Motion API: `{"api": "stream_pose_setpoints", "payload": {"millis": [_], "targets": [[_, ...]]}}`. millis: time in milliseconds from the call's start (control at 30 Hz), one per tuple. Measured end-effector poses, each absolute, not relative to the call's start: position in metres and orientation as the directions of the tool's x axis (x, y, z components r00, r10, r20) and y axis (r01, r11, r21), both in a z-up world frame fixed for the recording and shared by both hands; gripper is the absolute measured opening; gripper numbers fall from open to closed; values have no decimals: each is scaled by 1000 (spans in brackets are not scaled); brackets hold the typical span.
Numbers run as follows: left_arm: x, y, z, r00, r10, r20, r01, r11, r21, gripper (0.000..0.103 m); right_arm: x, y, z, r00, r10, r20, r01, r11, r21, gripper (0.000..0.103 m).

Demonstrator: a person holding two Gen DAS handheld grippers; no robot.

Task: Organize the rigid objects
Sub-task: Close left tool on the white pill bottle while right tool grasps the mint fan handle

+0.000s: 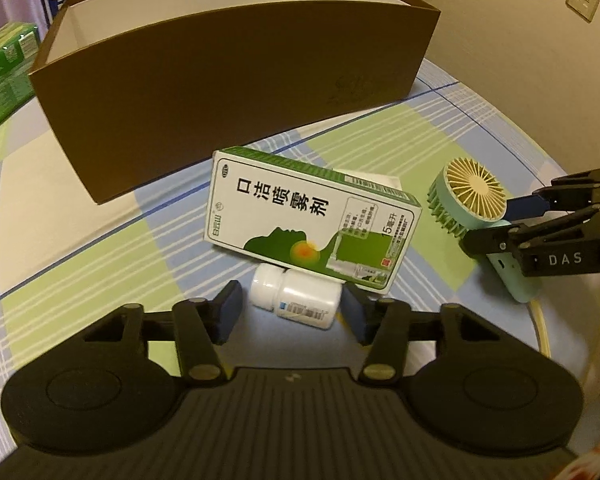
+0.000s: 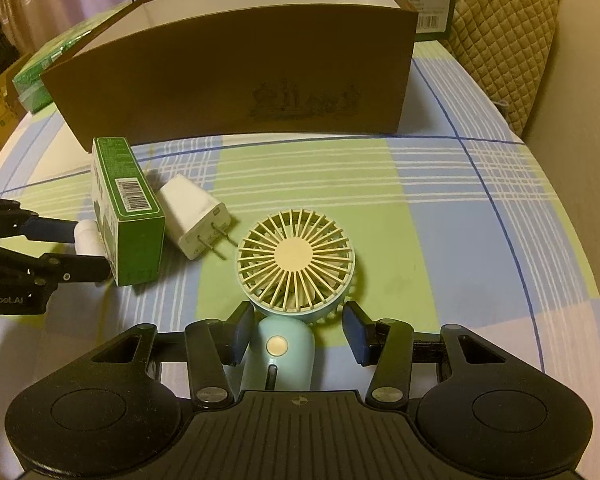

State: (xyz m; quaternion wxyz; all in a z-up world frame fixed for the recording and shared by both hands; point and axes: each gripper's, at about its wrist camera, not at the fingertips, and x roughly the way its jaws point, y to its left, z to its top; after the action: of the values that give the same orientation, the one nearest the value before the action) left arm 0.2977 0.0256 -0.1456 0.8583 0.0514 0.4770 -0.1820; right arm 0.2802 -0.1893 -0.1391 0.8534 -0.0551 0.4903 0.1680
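Bottle (image 1: 294,298): white plastic, lying on its side, lower centre of left wrist view, partly under the green/white spray carton (image 1: 312,216). Prob. light, stiff, smooth round wall, so could roll or slip; grip across the body, not the cap.
Left tool (image 1: 292,308): about half open, pads either side of bottle, no clear contact; holds nothing.
Fan (image 2: 296,264): mint handheld, cream grille, flat on the surface (image 2: 440,208), centre of right wrist view. Light, rigid; grille ribs look fragile, so take it by the handle.
Right tool (image 2: 296,332): about half open, straddling the handle just below the fan head; pads not seen pressing, no grip yet.
Charger (image 2: 194,216): white plug block w/ two prongs, between carton and fan. Hard, compact; hold by flat sides.
Carton: thin card, light, crushable; gentle squeeze on long faces.
Brown box (image 2: 236,76): open top, upper half of frame, likely the target.
Count: 1 bottle, 1 carton, 1 charger, 1 fan, 1 brown box, 2 tools.
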Motion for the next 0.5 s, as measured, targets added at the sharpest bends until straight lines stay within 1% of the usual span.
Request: {"api": "stream_pose_setpoints", "payload": {"millis": [67,267,500], "targets": [[298,24,-147,478,-264,-838,364,927,-85,46,280,-189,-139,463,231,-856,-342,937,68,45],[295,21,-149,485,-259,-835,355,931,-82,44,280,-189,-140,465,230,-855,-343,937,66,45],[281,28,-151,499,-228,-836,288,954,-89,43,280,-189,-141,467,229,-854,-343,937,64,45]]}}
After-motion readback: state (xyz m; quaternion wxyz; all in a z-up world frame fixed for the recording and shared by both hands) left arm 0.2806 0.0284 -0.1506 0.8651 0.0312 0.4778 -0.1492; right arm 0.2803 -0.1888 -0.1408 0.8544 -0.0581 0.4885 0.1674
